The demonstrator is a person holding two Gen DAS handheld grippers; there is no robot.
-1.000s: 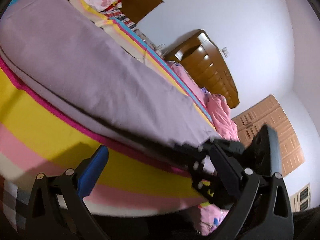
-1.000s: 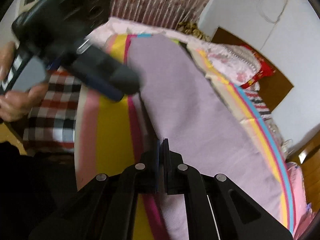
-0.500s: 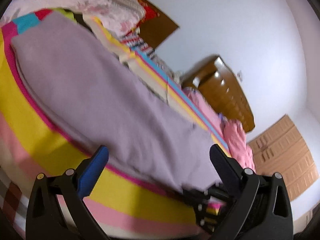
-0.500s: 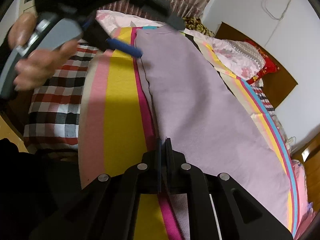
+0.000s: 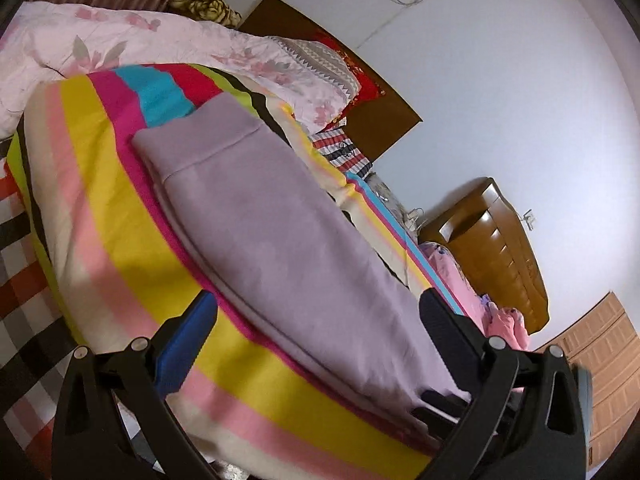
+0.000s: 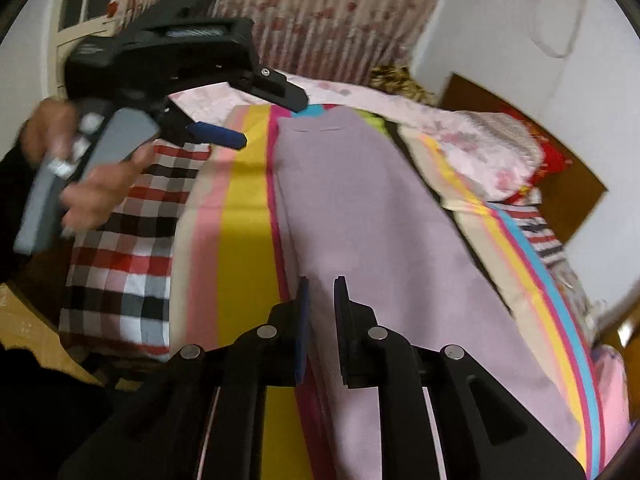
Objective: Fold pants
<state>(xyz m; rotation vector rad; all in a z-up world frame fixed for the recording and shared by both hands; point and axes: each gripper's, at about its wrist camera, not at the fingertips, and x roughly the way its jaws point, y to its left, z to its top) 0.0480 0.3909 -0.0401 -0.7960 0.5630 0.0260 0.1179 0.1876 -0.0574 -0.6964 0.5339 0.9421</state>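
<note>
The lilac pants (image 5: 288,240) lie flat and lengthwise on the striped bedspread (image 5: 120,248), one leg stacked on the other, waistband at the far end (image 6: 320,128). My left gripper (image 5: 320,312) is open wide and empty, held above the near long edge of the pants. In the right wrist view it (image 6: 240,120) hovers off the bed's left side, held by a hand. My right gripper (image 6: 322,284) is slightly open and empty, just above the pants (image 6: 380,240) near their left edge.
A pink floral quilt (image 5: 140,40) and pillows lie at the head of the bed. A red-black checked sheet (image 6: 128,240) hangs on the left side. A wooden dresser (image 5: 492,248) stands by the wall beyond the bed.
My left gripper has lifted and pulled back from the pants. My right gripper has gone from shut to slightly open and let go of the pants' edge.
</note>
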